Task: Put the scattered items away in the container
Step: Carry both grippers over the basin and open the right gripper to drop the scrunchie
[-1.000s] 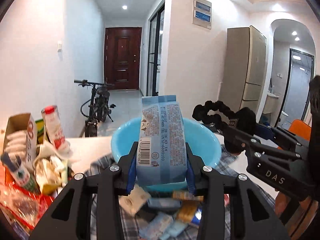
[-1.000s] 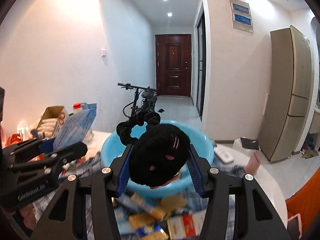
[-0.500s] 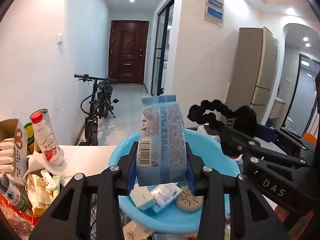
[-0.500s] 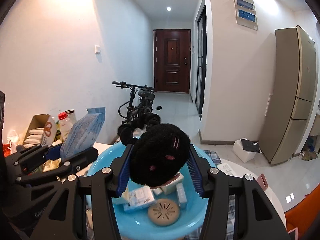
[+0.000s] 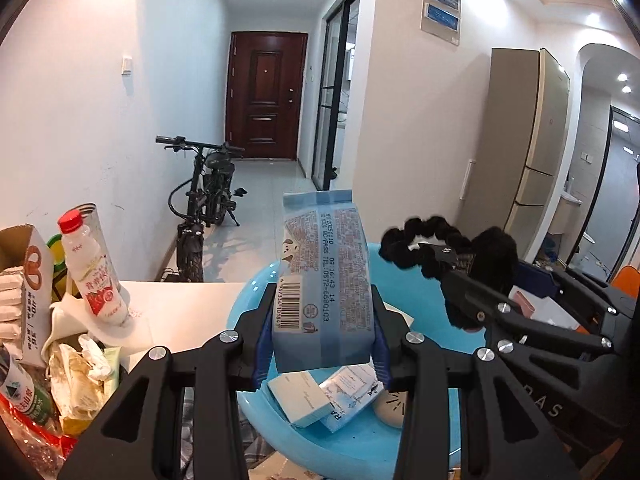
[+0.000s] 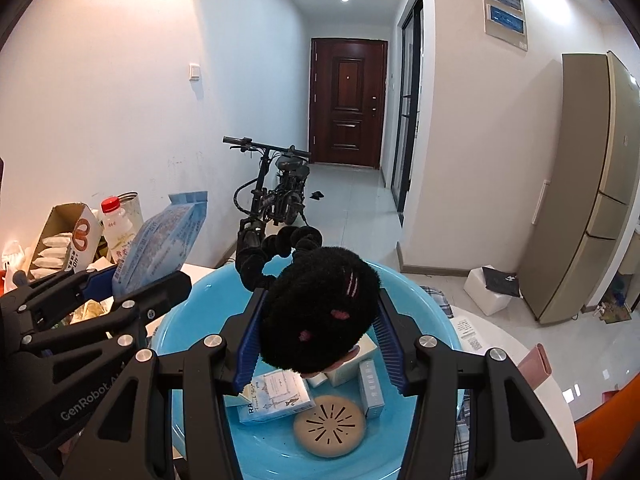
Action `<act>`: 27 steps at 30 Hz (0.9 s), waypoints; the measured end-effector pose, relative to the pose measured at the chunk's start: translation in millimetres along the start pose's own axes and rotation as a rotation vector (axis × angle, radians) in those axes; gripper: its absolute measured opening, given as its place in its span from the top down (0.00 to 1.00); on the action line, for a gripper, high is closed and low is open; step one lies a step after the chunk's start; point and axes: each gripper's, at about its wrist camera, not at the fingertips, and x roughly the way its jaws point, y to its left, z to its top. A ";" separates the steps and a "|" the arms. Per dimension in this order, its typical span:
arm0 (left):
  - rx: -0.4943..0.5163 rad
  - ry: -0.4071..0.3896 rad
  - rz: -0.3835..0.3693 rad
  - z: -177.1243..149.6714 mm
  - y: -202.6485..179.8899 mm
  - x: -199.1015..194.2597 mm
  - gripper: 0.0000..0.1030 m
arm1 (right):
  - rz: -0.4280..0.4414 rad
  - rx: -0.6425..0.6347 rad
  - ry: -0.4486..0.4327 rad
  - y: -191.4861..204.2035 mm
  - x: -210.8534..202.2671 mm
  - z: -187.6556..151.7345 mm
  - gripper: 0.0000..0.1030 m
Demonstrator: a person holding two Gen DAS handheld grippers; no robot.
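Both grippers loaded, held over the blue basin (image 6: 192, 320).

Left gripper (image 5: 322, 340): closed on an upright blue packet (image 5: 324, 280), barcode toward the camera, above the basin's near left part. Right gripper (image 6: 318, 340): closed on a black plush (image 6: 320, 312) with curled tail, above the basin's middle. In the basin: small boxes (image 6: 276, 394) and a round tan disc (image 6: 329, 426). Left of basin: bottle (image 5: 94, 272), carton (image 5: 24, 280), wrappers.

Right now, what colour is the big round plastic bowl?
Light blue; the big round plastic bowl shows best in the right wrist view.
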 end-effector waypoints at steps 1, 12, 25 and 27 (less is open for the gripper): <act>0.003 0.000 0.001 -0.5 -1.5 0.0 0.62 | -0.005 0.000 -0.003 0.7 0.0 -0.1 0.47; 0.009 -0.004 0.002 1.4 -3.0 -0.7 0.62 | -0.014 -0.001 -0.017 -0.2 -8.0 2.2 0.47; 0.012 -0.006 0.012 2.5 -1.7 -1.9 0.62 | -0.015 -0.008 -0.016 1.1 -9.9 0.4 0.47; 0.010 -0.006 0.012 2.5 -1.3 -1.8 0.62 | -0.016 -0.009 -0.016 0.4 -10.0 0.8 0.47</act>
